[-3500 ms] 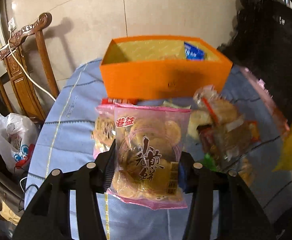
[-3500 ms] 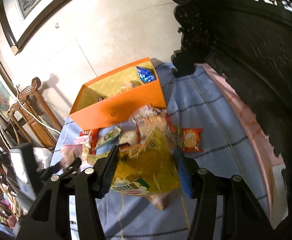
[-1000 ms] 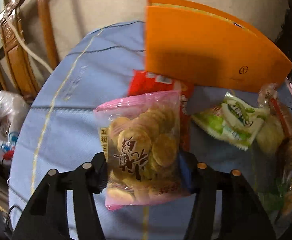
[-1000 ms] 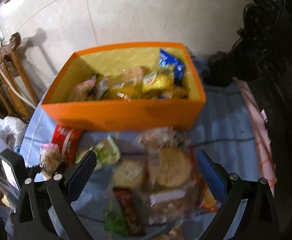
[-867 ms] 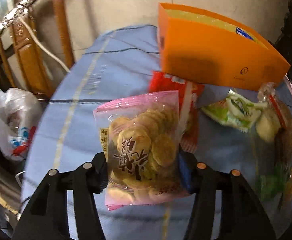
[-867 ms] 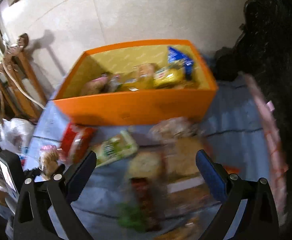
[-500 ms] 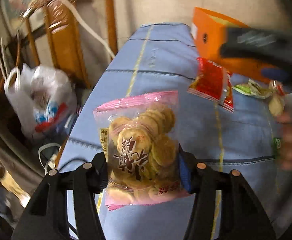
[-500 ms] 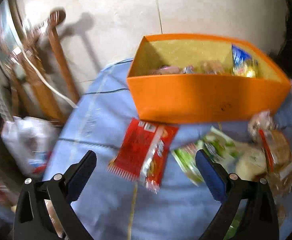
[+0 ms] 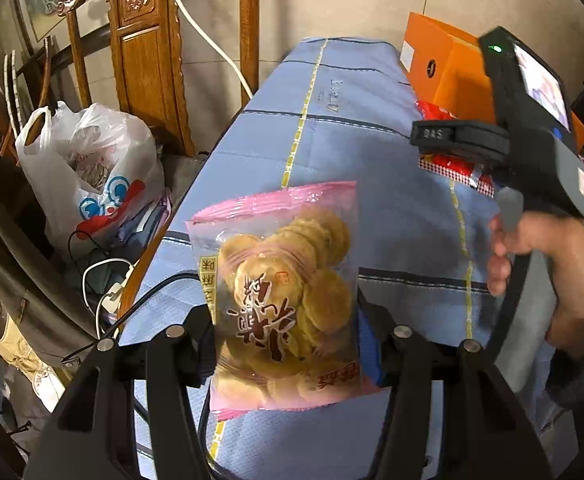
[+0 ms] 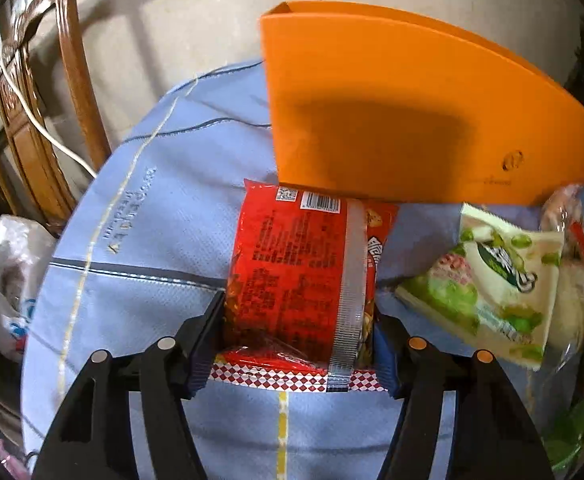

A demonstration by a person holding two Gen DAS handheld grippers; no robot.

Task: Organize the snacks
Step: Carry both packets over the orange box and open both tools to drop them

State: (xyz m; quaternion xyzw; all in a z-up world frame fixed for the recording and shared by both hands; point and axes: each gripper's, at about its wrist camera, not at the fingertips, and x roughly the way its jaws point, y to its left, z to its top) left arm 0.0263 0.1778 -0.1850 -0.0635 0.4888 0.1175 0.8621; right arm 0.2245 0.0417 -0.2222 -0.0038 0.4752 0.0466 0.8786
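Left gripper (image 9: 288,334) is clamped on the pink cracker bag (image 9: 284,300), held up over the blue tablecloth (image 9: 351,120). Right gripper (image 10: 299,344) has just been closing and now pinches the red snack packet (image 10: 292,276), which lies on the cloth right against the orange box (image 10: 411,120).

A pink-edged clear packet (image 9: 282,296) of golden-brown biscuits with dark lettering is seen. A red packet (image 10: 299,280) is marked by a silver strip and red-and-white checked hem. The box (image 10: 411,120) is orange; the cloth (image 10: 152,264) is pale blue, lined yellow and dark blue.
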